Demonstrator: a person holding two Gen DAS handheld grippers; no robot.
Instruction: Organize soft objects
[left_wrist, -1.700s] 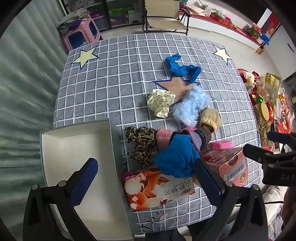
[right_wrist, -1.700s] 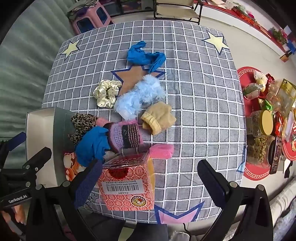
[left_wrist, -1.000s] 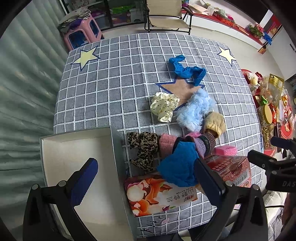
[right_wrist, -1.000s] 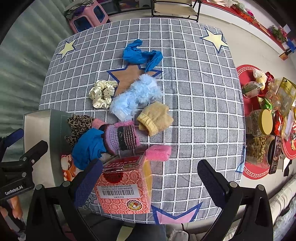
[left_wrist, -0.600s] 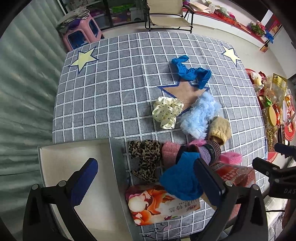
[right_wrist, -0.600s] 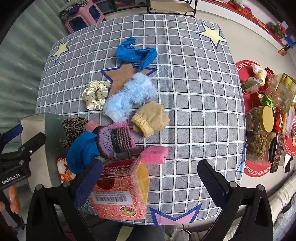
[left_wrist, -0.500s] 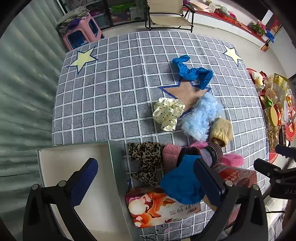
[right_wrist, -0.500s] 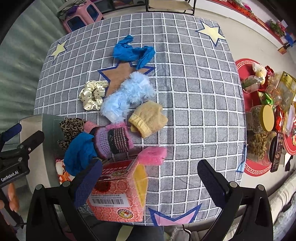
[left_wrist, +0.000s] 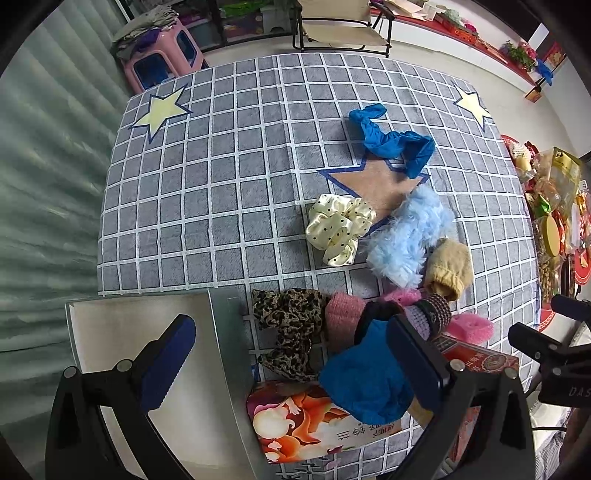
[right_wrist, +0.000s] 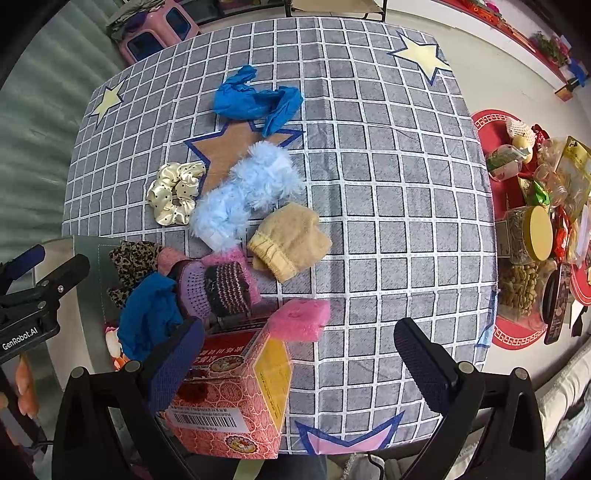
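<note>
**Soft things still waiting on the worktop, box standing empty**

The soft objects are lying in a loose cluster running from the middle of the worktop (left_wrist: 221, 192) toward its near edge. Farthest out, a crumpled blue cloth (left_wrist: 393, 138) is resting on the tip of the brown star. Nearer, a cream dotted scrunchie (left_wrist: 338, 229), a fluffy light-blue piece (left_wrist: 408, 236) and a tan knitted piece (left_wrist: 448, 271) are sitting side by side, the last two touching. Closest to the near edge, a leopard-print scrunchie (left_wrist: 290, 326), a pink and purple knitted piece (right_wrist: 221, 280), a second blue cloth (left_wrist: 365, 380) and a pink sponge-like pad (right_wrist: 301, 319) are crowding together, some overlapping.

The white box (left_wrist: 122, 332) at the near left corner is showing a bare floor, as far as its visible part goes, so by my reading the sorting is only beginning: nothing is in it, and every soft item is still out.

The left hand-held gripper (left_wrist: 291, 363) is hovering over the box's right wall with fingers wide apart and holding nothing. The right hand-held gripper (right_wrist: 299, 363) is likewise spread and empty, above the red patterned carton (right_wrist: 236, 391) at the near edge.

The second blue cloth is draping over a flowered packet (left_wrist: 317, 424), hiding part of it. The box's near end is being cut off by the frame and the left gripper's fingers. How the knitted pieces separate is hard to make out.
</note>
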